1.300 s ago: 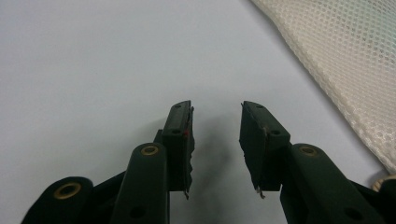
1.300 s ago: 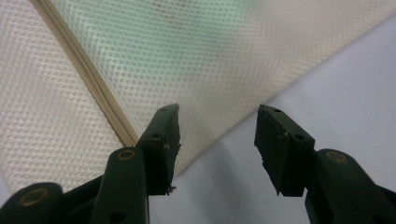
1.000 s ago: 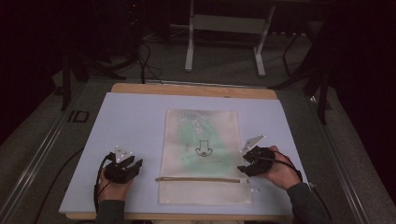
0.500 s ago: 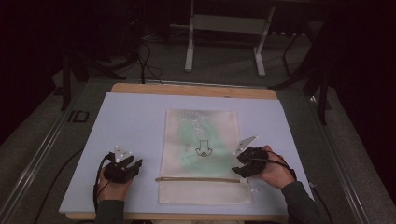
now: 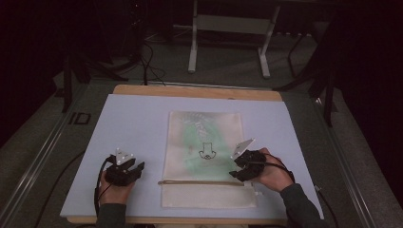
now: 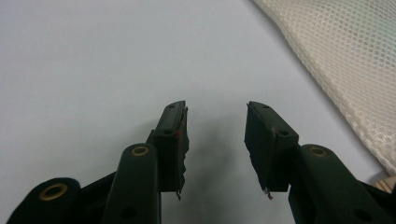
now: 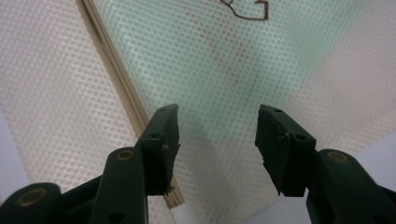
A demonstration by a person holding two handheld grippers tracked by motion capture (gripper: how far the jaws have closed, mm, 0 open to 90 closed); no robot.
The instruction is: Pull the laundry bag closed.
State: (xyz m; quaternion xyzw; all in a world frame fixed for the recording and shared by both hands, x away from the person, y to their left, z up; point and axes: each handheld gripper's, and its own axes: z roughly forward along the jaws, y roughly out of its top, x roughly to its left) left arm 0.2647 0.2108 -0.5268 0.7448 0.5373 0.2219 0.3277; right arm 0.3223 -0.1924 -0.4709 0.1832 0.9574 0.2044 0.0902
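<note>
The flat cream mesh zip bag [image 5: 205, 159] with a green print lies mid-tabletop [image 5: 133, 123]. The right gripper [image 7: 217, 140] hovers at its right edge by the zip, jaws apart, empty; the left gripper [image 6: 215, 140] (jaws just opening, nothing between) sits on bare blue surface beside it.

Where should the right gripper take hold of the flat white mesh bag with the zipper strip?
Probably at the white mesh bag's right edge beside the zipper strip, coming in low from the right: it lies flat, and the open right gripper sits there.
</note>
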